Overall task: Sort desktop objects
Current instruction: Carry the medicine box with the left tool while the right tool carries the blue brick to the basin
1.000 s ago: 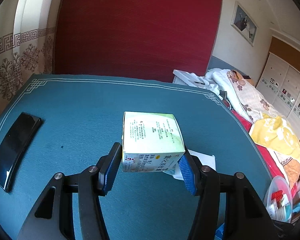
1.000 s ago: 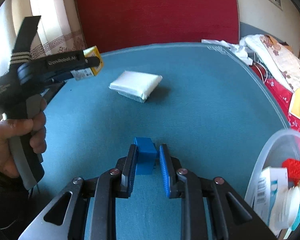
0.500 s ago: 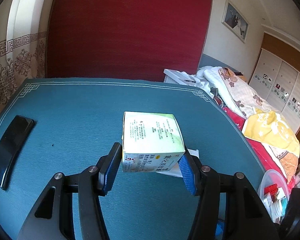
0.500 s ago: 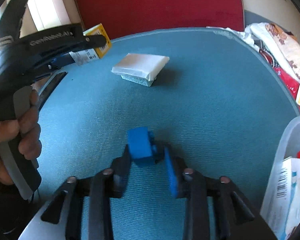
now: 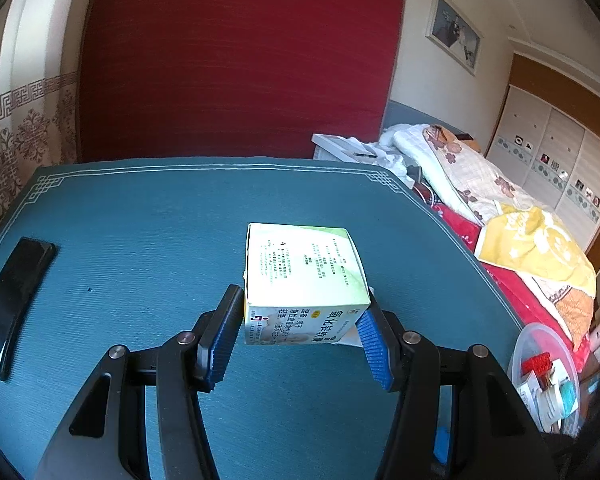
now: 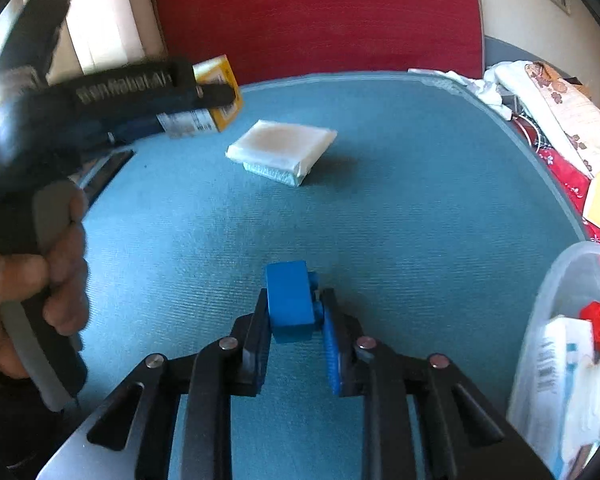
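- Left wrist view: the left gripper [image 5: 300, 336] has its jaws pinching the medicine box [image 5: 302, 284] by its two sides. The box is carried above the table [image 5: 140, 220], and the view has tilted upward over the last second, so more wall shows: the box is being lifted.
- At 4 o'clock the plastic tub [image 5: 540, 364], already holding sorted items, has come further into sight. Judgement: the box is headed there.
- Black phone [image 5: 12, 300] lies at 9 o'clock, untouched.
- Right wrist view: the right gripper [image 6: 296, 328] has its jaws pinching the blue block [image 6: 290, 300]. The block has tipped askew within the last second and now sits raised off the cloth.
- White tissue pack [image 6: 284, 152] remains at 12 o'clock, still to be sorted.
- Tub rim [image 6: 572, 264] sits at 3 o'clock, near the block.
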